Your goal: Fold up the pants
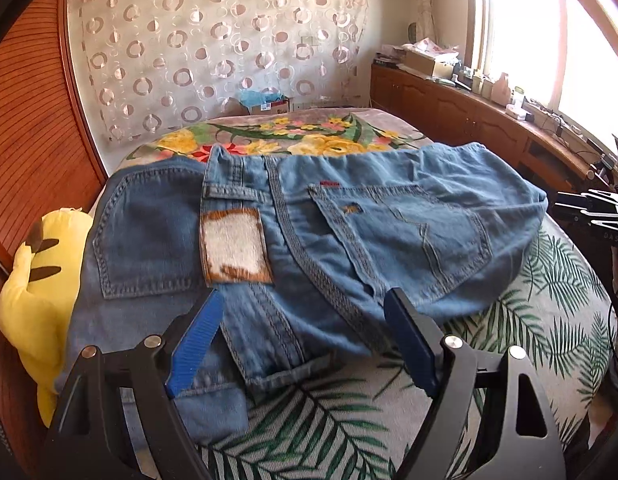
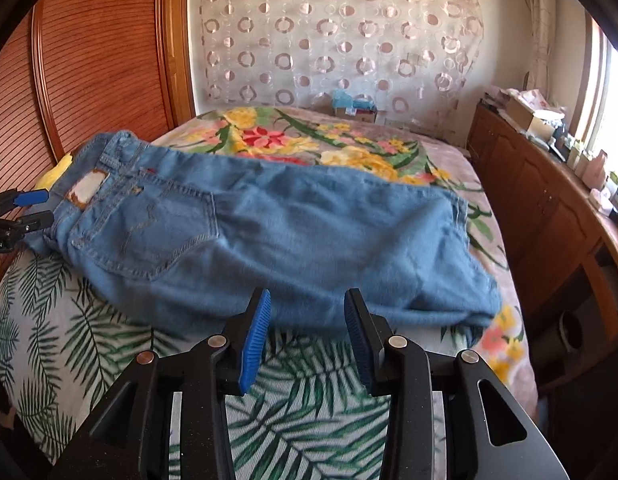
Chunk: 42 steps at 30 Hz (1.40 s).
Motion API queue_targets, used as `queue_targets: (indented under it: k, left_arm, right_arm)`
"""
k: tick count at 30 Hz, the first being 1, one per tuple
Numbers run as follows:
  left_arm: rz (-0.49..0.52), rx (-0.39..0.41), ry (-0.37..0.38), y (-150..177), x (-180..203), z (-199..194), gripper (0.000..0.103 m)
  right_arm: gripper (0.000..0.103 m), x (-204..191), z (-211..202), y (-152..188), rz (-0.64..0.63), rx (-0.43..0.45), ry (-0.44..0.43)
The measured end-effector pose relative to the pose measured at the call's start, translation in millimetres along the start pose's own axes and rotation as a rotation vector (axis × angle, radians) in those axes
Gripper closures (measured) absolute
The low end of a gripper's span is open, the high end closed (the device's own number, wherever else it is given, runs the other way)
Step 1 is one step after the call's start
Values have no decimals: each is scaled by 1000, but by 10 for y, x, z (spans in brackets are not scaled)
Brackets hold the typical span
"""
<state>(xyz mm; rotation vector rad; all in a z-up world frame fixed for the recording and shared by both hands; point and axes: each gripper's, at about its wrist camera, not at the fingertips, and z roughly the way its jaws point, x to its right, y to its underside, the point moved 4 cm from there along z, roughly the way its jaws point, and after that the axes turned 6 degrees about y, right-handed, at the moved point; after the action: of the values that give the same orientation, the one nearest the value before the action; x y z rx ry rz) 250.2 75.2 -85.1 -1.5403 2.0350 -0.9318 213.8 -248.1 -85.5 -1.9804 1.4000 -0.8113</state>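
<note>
Left gripper (image 1: 303,344): hovering nearest, jaws standing wide apart over the waistband end, pinching nothing.
Right gripper (image 2: 307,344): jaws partly apart, empty, sitting just short of the denim's near edge.
Pants (image 2: 269,232): blue jeans lying folded lengthwise across the bed (image 2: 109,340), seat pockets facing up.
Risk: closing on the top layer only is likely to peel the halves apart and skew the fold.
Yellow plush toy (image 1: 37,280): crowding the waistband, possibly snagging.

The bed (image 2: 89,344) wore a palm-leaf cover and a floral blanket (image 2: 269,136). Jeans (image 2: 309,240) lay across it, a yellow plush (image 1: 33,300) beside them.
</note>
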Motion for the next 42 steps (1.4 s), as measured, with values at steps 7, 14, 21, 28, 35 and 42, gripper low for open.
queue_targets:
  k: [7,14,21,28,35,42]
  left_arm:
    - [-6,-36,-4,259,3,-2,20]
    - [-31,-53,-2,383,-31,3,20]
    - [-30,-56,-11,428,-37,9,20]
    - [-32,-39,-27,400,-88,-3,20]
    - [-19,-35,-53,381,-192,24,35]
    - [-24,-16,-48,358,-207,25,59]
  right_arm:
    - [63,-28,168,296,3,-77,-51]
    - [76,-21,489,187,0,-115,-83]
    - [100,-2,336,101,-12,-45,-121]
    - [101,85,-20,287,2,-3,-143]
    - [101,-58,126,251,16,-13,-134]
    - [101,-49,143,251,24,-32,-142]
